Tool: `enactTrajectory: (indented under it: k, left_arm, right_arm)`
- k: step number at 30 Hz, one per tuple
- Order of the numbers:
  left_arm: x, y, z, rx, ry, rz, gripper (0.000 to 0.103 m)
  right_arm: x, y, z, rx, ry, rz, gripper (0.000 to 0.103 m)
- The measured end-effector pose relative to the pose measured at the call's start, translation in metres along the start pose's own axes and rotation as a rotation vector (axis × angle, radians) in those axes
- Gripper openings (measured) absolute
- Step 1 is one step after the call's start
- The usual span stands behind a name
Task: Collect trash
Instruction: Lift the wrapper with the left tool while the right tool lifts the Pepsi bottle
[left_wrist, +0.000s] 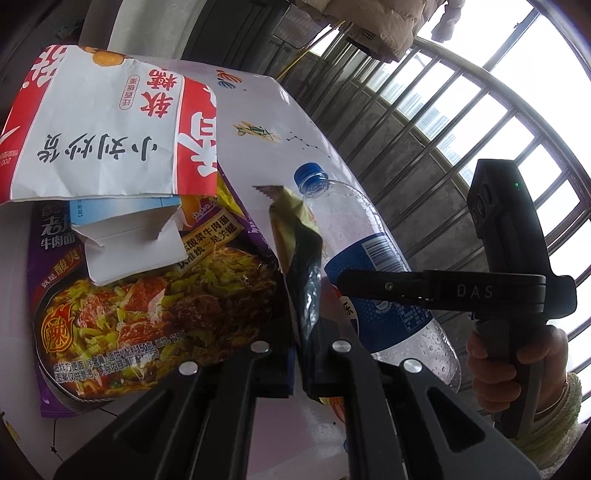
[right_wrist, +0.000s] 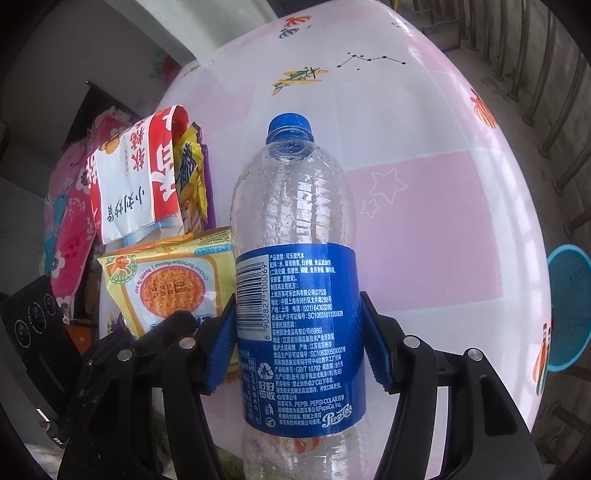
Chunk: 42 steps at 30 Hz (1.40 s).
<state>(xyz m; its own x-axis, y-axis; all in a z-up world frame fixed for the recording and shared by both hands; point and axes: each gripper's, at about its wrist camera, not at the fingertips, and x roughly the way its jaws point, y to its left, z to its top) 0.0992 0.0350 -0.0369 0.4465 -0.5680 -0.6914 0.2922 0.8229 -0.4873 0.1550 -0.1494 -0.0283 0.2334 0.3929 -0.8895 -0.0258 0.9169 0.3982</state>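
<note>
Pepsi bottle (right_wrist: 295, 280), long axis in line with the right tool (right_wrist: 295, 354), pinched at its label above the surface (right_wrist: 424, 206); left tool (left_wrist: 299, 354) pinches a yellow noodle packet (left_wrist: 295, 240) beside it.

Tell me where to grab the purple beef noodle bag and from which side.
Take the purple beef noodle bag by its near bottom edge, coming from the camera side. It lies flat on the table, and the folded white carton and red-and-white bag cover its far half, so only the near edge is free.
</note>
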Motion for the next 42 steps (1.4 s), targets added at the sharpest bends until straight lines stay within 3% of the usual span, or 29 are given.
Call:
enactTrajectory:
  k: [25, 42]
  left_arm:
    - [-0.008, -0.006, 0.003, 0.012, -0.028, 0.000, 0.004]
    - [-0.031, -0.015, 0.004, 0.057, -0.106, -0.014, 0.004]
  right_arm:
    - [-0.033, -0.019, -0.013, 0.060, -0.064, 0.013, 0.056]
    - [-0.061, -0.022, -0.019, 0.079, -0.129, 0.037, 0.056]
